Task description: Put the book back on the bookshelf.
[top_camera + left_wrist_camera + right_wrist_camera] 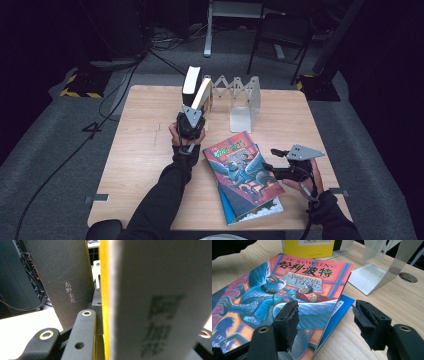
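**Yellow book held upright at the rack, next book waiting flat**

High view: the left gripper point(191, 121) stands at the table's 12 o'clock side, its jaws pinching a yellow book point(203, 95) by the spine. The book's long axis is upright, leaning slightly toward 1 o'clock. Just at its 10 o'clock stands a dark book point(191, 80), already on end, and at its 3 o'clock the metal folding rack point(240, 97). In the left gripper view the yellow book point(160, 300) sits between the jaws, with the dark book point(62, 282) close beside it but a narrow gap between them; closing that gap sideways looks like the coming move.

The right gripper point(272, 167) waits at 4 o'clock, jaws spread and empty, pointing toward 9 o'clock at a flat red picture book point(242, 172) lying on a blue book point(227, 207).
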A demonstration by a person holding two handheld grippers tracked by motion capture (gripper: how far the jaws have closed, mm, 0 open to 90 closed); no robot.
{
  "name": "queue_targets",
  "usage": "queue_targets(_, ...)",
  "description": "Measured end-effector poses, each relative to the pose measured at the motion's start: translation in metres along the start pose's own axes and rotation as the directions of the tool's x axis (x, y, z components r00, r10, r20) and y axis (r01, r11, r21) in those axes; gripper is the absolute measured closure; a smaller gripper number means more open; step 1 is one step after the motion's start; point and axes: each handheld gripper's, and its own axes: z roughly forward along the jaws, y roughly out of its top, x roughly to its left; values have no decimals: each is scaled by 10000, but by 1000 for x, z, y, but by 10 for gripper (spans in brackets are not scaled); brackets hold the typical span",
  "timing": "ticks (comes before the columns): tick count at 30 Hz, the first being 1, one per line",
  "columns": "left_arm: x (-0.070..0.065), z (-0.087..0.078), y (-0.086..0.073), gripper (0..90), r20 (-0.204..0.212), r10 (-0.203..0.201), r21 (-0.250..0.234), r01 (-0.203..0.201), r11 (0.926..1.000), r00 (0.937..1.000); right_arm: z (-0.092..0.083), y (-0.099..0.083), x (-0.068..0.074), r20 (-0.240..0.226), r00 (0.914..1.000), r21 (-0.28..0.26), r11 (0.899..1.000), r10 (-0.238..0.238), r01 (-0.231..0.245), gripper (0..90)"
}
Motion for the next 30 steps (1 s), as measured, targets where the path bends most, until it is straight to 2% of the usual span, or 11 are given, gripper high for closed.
queue_targets(4, 2, -4, -4, 739, 84, -93, -65, 93, 9999, 9999, 0, 0, 0, -31, 10000, 33, 10000, -1, 1, 357)
queue_targets(6, 5, -10, -2, 693, 283, -345, -318, 354, 9989, 9990, 1, 1, 2, -25, 10000, 89, 9999, -66, 67, 356)
queue_targets(9, 4, -17, 3, 665, 404, 66, -415, -50, 9991, 9992, -1, 2, 6, -44, 9998, 107, 9997, -211, 212, 356)
queue_targets(10, 4, -17, 3, 657, 404, 66, -415, -50, 9991, 9992, -1, 2, 6, -44, 9998, 107, 9997, -211, 212, 356)
queue_targets(12, 3, -20, 5, 651, 402, 357, -260, -346, 9991, 9986, -3, 2, 10, -76, 9994, 184, 9993, -338, 339, 355)
queue_targets(16, 8, -22, 2, 617, 628, 250, 126, -258, 9996, 9977, -7, 1, 16, -117, 9990, 387, 9982, -443, 447, 354)
queue_targets(21, 13, -26, -4, 597, 788, 373, 437, -408, 9982, 9962, -13, -4, 19, -154, 9992, 494, 9981, -355, 363, 352)
queue_targets(23, 15, -28, -8, 585, 869, 567, 558, -617, 9965, 9946, -15, -7, 18, -172, 9993, 582, 9977, -346, 355, 352)
queue_targets(26, 13, -30, -12, 700, 700, 809, 479, -844, 9953, 9943, -16, -10, 18, -155, 9995, 670, 9974, -264, 273, 352)
queue_targets(28, 11, -29, -13, 725, 569, 615, 399, -638, 9972, 9965, -16, -10, 18, -134, 9996, 695, 9973, -232, 241, 352)
queue_targets(30, 6, -26, -13, 739, 408, 723, 353, -738, 9966, 9965, -15, -10, 18, -148, 9996, 724, 9971, -228, 238, 352)
